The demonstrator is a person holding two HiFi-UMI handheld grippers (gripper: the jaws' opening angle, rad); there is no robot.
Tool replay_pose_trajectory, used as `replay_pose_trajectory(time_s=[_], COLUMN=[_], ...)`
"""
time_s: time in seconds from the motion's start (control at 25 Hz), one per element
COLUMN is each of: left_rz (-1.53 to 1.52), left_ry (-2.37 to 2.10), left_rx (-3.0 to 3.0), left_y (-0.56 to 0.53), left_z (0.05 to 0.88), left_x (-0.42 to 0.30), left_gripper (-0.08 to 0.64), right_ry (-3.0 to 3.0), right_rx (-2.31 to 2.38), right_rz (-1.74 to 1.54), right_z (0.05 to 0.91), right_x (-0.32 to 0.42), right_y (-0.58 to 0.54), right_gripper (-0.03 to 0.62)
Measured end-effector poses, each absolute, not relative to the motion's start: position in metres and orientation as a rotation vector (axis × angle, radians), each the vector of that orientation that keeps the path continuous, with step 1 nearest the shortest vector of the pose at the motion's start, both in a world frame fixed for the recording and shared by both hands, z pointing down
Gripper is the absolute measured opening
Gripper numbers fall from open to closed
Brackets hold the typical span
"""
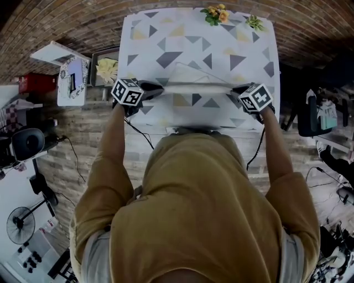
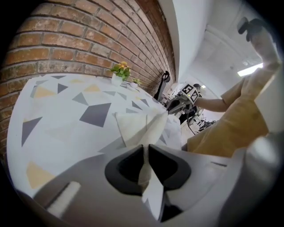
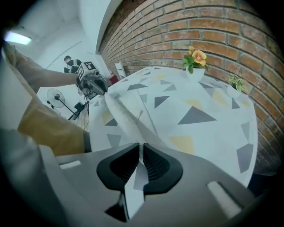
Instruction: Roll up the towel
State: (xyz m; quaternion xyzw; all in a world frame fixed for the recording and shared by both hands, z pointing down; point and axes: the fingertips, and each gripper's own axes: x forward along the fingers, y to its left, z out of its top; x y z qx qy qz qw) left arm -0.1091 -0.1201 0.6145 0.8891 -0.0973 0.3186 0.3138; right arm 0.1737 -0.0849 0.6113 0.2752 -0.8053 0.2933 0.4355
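The white towel (image 1: 193,84) lies across the near part of the table (image 1: 166,33), pulled into a narrow band between my two grippers. My left gripper (image 1: 152,88) is shut on the towel's left end; in the left gripper view the cloth (image 2: 137,126) runs back between the closed jaws (image 2: 145,153). My right gripper (image 1: 238,91) is shut on the right end, and the right gripper view shows the towel (image 3: 128,117) pinched in its jaws (image 3: 141,155). Each gripper sees the other across the towel: the right gripper (image 2: 175,104) and the left gripper (image 3: 95,84).
The table wears a cloth printed with grey and yellow triangles. At its far edge stand a pot of orange flowers (image 1: 215,14) and a small green plant (image 1: 254,22). A brick wall runs behind. A cluttered side shelf (image 1: 72,77) stands left of the table.
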Motion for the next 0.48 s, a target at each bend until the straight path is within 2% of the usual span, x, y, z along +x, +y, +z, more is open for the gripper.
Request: replay_pose_trajectory(time_s=[0.48], left_rz=[0.886], left_ry=[-0.261], left_rx=[2.288], left_y=[-0.141], left_z=[0.626], left_x=[-0.107], left_gripper=[0.1], right_ry=[-1.986], right_rx=[0.711], right_rz=[0.899], right_z=[0.626], right_x=[0.183], right_y=[-0.107], right_gripper=[0.032])
